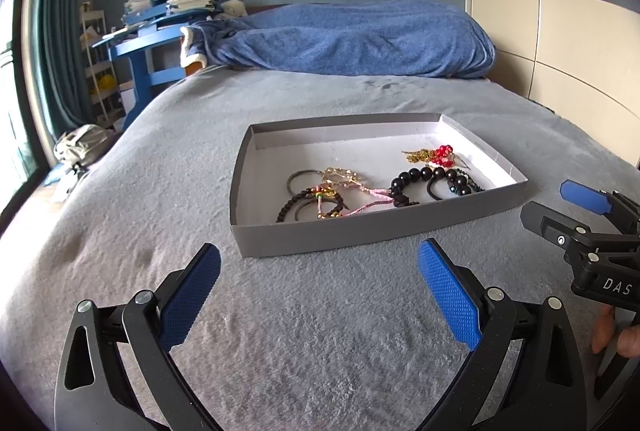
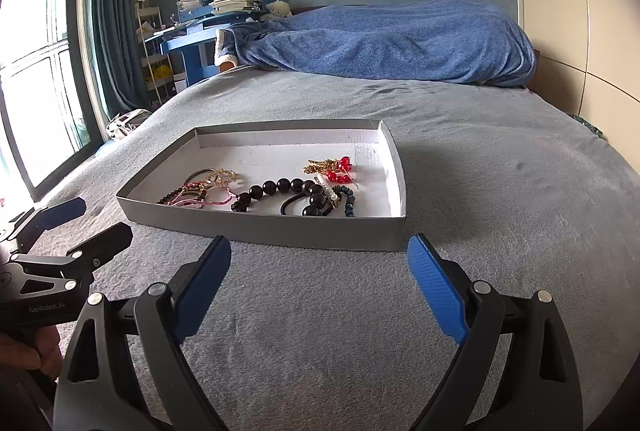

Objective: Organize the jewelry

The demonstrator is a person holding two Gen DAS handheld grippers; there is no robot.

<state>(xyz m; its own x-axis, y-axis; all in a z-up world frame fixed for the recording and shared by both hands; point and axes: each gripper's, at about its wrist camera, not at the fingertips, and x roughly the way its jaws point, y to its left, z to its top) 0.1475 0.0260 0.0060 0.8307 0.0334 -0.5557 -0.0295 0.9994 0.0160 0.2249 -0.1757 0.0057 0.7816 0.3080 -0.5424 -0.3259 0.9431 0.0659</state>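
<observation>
A bedroom with blue-grey walls: a wide bed (image 2: 460, 159) under a grey fleece cover fills both views, a rumpled blue blanket (image 2: 392, 39) heaped at its far end and a blue desk (image 1: 152, 43) stacked with books and papers beside the curtained window. On the cover lies one shallow grey cardboard tray (image 1: 400, 227) with a white floor, and all the jewelry in sight sits inside it, bunched toward the near wall; none shows on the bare cover. Counted as far as the tangle allows: one bracelet of large black beads (image 2: 280, 187), one of small dark beads (image 1: 289, 207), one pink braided cord (image 1: 370, 199), one gold-toned piece (image 1: 342, 175), one red-bead and gold-chain cluster (image 2: 332, 165), and at least three black elastic rings; a small blue-beaded piece lies at the right edge. The left gripper (image 1: 320, 291) and the right gripper (image 2: 320, 283) both hang low over the cover just short of the tray, jaws spread wide, nothing between the pads. The scene would fit either pieces gathered in the tray and awaiting sorting, or a collection just completed. Any pick from here would call for singling one strand out of the knot.
</observation>
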